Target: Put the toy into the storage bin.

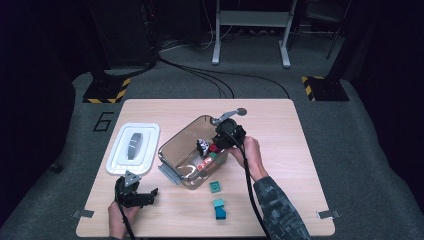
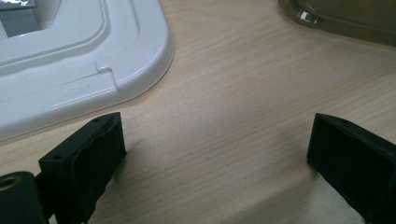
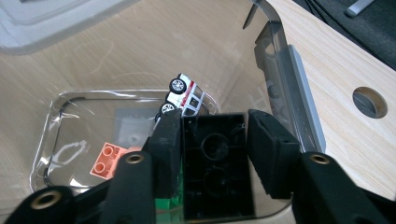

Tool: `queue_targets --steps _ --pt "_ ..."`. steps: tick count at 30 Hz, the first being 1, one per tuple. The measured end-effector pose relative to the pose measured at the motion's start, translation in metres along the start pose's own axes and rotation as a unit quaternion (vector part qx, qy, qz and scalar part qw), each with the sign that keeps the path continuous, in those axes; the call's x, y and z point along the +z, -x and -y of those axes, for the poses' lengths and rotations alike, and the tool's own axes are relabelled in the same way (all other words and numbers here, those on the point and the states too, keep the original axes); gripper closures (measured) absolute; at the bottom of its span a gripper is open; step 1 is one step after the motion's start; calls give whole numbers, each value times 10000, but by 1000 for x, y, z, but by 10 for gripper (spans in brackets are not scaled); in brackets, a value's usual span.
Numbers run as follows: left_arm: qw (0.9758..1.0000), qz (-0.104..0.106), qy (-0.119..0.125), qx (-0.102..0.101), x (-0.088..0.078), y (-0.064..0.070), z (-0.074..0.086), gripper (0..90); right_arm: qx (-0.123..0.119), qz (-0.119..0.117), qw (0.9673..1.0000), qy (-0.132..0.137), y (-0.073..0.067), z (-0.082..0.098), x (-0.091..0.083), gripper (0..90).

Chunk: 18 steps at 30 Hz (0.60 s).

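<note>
1. Where the right gripper hangs over the clear plastic box, a black block sits between its jaws, hollow underside turned to the camera. Long axis of the block: along the jaws, pointing down into the box. The left jaw lies against the block's side; whether the right jaw presses on it cannot be told, as a thin gap seems to show there.
2. Clear plastic box: near the middle of the table, long axis running diagonally from near left to far right in the high view.
3. Box contents: a white toy car tipped on its side, an orange block, a green block under the black one.
4. Left gripper: low on the near left of the table, jaws spread wide with bare wood between them, holding nothing.
5. White lid: flat on the table, just beyond the left gripper, left of the box.
6. Two teal blocks: on the table nearer than the box, close together.
</note>
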<state>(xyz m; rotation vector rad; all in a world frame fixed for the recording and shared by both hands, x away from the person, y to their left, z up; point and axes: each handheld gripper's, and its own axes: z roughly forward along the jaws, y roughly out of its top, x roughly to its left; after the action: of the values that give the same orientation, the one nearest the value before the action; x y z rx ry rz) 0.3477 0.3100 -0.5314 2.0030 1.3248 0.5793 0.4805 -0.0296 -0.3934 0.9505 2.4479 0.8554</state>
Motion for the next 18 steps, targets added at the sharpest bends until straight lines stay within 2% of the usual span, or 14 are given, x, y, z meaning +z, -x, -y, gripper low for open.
queue_targets --steps 1,3,4,5,6,8,9,11,12,13,18 --pt "10000 -2 0 1 0 0 0 41 -96 11 10000 20 0 0 0 529" --pt "10000 1 -2 3 0 0 0 41 -124 55 9999 21 -1 1 -1 462" --pt "10000 0 1 -2 0 0 0 42 -56 58 10000 -34 -3 1 -3 428" --pt "10000 0 -2 1 0 0 0 41 -141 64 9999 34 -3 1 -4 395" --pt "10000 0 -1 1 0 0 0 41 -36 74 10000 48 -5 2 -7 358" --pt "10000 1 -2 2 0 0 0 41 -117 56 9998 138 -6 3 -13 302" --pt "10000 0 -1 0 0 0 0 41 -4 53 9998 168 -8 4 -15 283" --pt "10000 1 -3 2 0 0 0 42 -65 32 9996 277 -8 5 -21 237" --pt "10000 0 -1 0 0 0 0 41 16 9 9996 265 -10 7 -24 221" --pt "10000 0 -3 2 0 0 0 41 -55 -14 9995 316 -9 9 -28 210" --pt "10000 -1 -2 -3 0 0 0 41 -4 -63 9994 351 -14 20 -39 173"
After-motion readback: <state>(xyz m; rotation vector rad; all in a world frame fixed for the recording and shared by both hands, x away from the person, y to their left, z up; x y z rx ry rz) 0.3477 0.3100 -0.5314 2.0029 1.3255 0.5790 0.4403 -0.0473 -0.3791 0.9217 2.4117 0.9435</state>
